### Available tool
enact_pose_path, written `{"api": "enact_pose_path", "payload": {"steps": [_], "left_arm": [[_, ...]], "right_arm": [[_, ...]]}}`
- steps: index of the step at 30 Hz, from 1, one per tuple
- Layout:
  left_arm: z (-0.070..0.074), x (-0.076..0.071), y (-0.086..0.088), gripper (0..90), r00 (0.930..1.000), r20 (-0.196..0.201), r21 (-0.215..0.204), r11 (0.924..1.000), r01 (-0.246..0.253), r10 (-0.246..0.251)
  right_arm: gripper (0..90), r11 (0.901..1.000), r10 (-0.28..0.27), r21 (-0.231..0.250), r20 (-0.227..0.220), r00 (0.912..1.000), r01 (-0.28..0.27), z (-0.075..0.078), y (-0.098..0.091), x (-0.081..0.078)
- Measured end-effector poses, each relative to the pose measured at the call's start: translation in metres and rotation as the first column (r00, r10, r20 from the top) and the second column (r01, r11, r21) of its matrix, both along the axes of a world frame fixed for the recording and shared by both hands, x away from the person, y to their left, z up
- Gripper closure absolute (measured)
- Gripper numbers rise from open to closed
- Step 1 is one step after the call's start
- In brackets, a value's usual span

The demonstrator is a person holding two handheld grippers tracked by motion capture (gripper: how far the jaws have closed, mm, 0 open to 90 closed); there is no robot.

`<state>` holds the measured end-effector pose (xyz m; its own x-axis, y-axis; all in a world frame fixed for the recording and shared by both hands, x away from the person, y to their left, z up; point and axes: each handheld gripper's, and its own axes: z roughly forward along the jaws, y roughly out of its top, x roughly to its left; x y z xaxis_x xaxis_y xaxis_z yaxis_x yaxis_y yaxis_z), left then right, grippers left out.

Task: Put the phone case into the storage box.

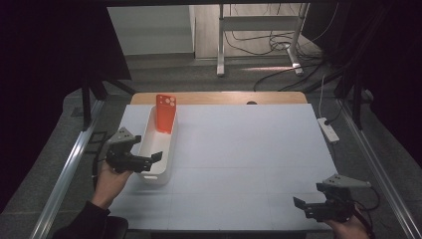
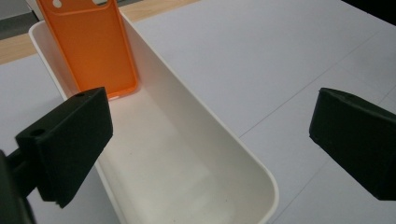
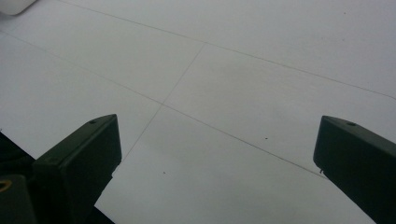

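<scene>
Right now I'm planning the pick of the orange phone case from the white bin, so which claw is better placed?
Left. The left claw hangs open over the long white plastic bin, where the orange phone case leans at the far end. The right claw sits open at the table's near right corner.

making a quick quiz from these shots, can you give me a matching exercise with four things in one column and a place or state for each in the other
Things:
1. phone case
2. bin
3. left gripper
4. right gripper

Places or states:
A. open, over the table's near right corner
B. orange, leaning upright at the bin's far end
C. open, over the bin's near end
D. white, long, on the table's left side

Pairs: 1-B, 2-D, 3-C, 4-A
</scene>
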<state>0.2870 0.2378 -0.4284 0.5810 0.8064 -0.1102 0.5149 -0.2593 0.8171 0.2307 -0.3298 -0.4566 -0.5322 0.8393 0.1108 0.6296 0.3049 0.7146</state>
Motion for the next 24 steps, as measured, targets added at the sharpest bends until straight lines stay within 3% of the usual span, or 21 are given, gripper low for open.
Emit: {"api": "enact_pose_path", "payload": {"steps": [24], "left_arm": [[-0.009, -0.031, 0.011, 0.4, 0.9994, 0.008, -0.024, 0.9991, -0.035, 0.035]], "right_arm": [[1.6, 1.0000, 0.007, 0.001, 0.001, 1.0000, -0.007, 0.000, 0.001, 0.000]]}}
